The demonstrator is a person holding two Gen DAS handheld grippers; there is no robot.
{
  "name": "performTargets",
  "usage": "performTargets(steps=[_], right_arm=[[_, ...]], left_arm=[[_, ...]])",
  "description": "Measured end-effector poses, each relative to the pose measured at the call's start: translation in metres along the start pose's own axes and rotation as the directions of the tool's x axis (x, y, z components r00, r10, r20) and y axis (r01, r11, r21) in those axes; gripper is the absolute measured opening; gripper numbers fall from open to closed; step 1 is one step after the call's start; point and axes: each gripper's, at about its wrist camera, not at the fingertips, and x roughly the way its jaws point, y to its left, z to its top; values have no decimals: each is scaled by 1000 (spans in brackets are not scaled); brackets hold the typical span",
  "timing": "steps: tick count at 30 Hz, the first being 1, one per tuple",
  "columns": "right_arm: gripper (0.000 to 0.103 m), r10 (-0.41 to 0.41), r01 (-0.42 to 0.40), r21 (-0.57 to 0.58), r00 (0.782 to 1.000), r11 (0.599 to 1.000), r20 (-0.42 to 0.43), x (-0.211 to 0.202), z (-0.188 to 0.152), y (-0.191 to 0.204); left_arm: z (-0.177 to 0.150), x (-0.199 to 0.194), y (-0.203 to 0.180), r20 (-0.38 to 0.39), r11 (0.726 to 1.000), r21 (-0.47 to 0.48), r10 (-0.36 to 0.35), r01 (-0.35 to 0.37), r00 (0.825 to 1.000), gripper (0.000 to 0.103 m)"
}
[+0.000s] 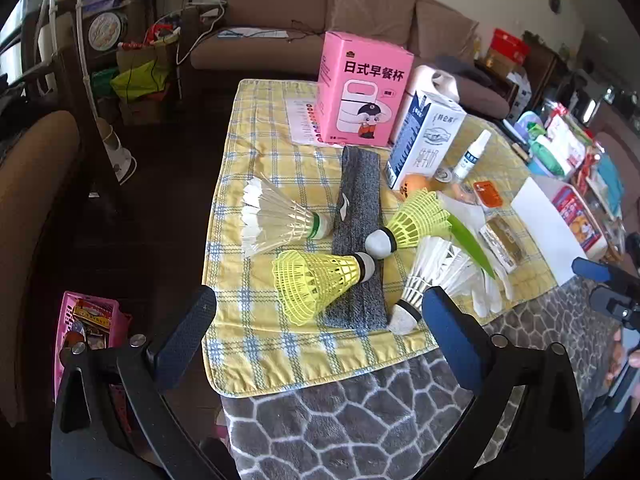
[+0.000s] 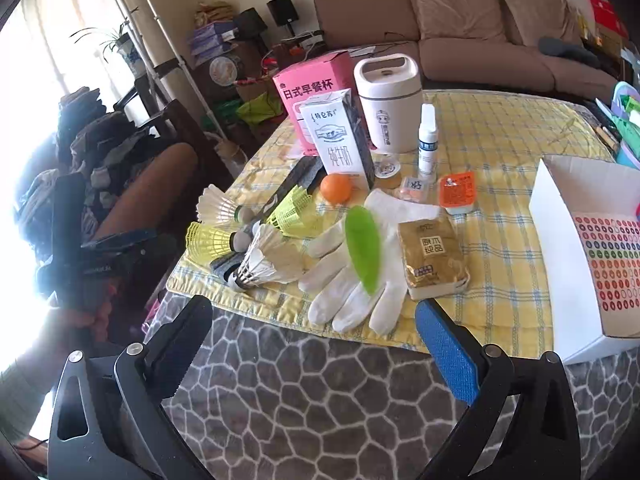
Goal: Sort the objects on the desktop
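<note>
Four shuttlecocks lie on their sides around a grey knitted band (image 1: pixel 358 216) on the yellow checked cloth (image 1: pixel 256 152). The near yellow plastic shuttlecock (image 1: pixel 320 280) has its mesh skirt toward the camera's left and its cork on the band; the far yellow one (image 1: pixel 412 222) flares up and to the right. The white feathered shuttlecock (image 1: pixel 276 218) points its green-banded cork at the band, while the second feathered one (image 2: pixel 264 262) rests beside a white cotton glove (image 2: pixel 356 276) bearing a green leaf-shaped piece (image 2: pixel 363 254). Behind stand a pink carton (image 1: pixel 362 92) and a milk carton (image 2: pixel 340 138). The left gripper (image 1: pixel 318 312) and right gripper (image 2: pixel 314 320) both gape wide, empty, over the grey stone-patterned blanket (image 2: pixel 320 392).
</note>
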Motion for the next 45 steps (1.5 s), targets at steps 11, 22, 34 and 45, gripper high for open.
performTargets(steps=[11, 22, 34, 45], right_arm=[[100, 58, -59, -39, 998, 997, -11, 44, 14, 18], [77, 73, -75, -64, 997, 995, -35, 88, 60, 24], [31, 82, -109, -97, 964, 989, -251, 164, 74, 26], [9, 146, -163, -97, 975, 982, -165, 133, 66, 38]], left_arm=[[7, 22, 26, -12, 997, -66, -37, 36, 999, 101], [10, 39, 19, -41, 999, -5, -34, 34, 999, 87], [6, 54, 20, -108, 997, -10, -81, 80, 991, 40], [6, 43, 18, -60, 985, -54, -164, 161, 985, 8]])
